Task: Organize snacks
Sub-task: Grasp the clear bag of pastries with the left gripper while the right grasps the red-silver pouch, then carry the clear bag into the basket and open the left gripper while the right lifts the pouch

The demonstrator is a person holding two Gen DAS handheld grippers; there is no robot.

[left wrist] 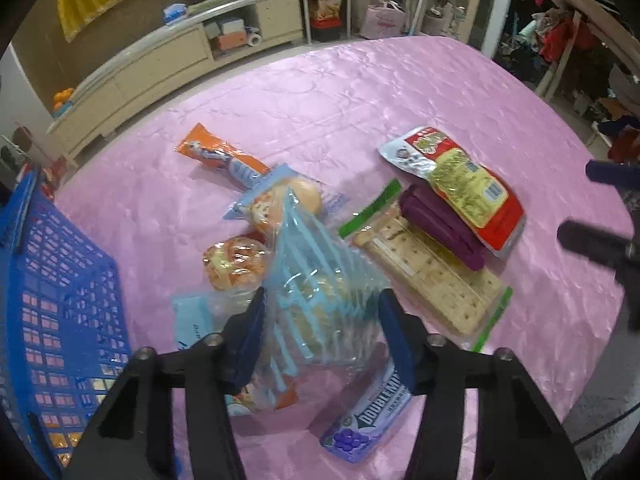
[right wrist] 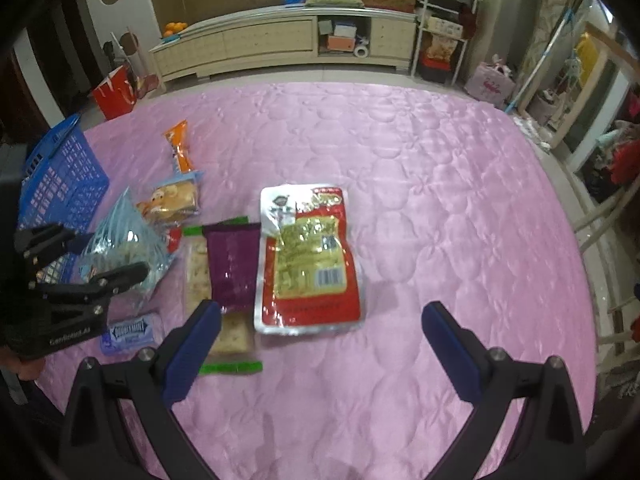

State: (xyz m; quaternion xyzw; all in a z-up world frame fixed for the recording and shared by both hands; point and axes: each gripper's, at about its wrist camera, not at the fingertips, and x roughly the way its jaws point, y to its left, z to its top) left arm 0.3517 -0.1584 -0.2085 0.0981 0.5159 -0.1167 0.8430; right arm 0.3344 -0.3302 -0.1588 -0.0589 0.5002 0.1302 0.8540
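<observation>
My left gripper [left wrist: 322, 336] is shut on a clear bag with blue stripes [left wrist: 320, 280], its pads pressing the bag's two sides just above the pink cloth. The right wrist view shows that bag [right wrist: 120, 240] in the left gripper [right wrist: 96, 254] too. A blue mesh basket [left wrist: 60, 280] stands to its left. A purple Doublemint gum pack [left wrist: 368, 416] lies below the bag. My right gripper [right wrist: 320, 308] is open over the near edge of a red and yellow pouch [right wrist: 308, 256], holding nothing. A purple pack [right wrist: 232, 264] lies on a green-edged cracker pack [right wrist: 198, 272].
Bagged bread buns [left wrist: 236, 264] and an orange packet [left wrist: 216, 156] lie behind the held bag. The pink quilted cloth [right wrist: 440, 200] spreads wide to the right. A beige low cabinet [right wrist: 260, 44] and a metal rack [right wrist: 444, 20] stand beyond the far edge.
</observation>
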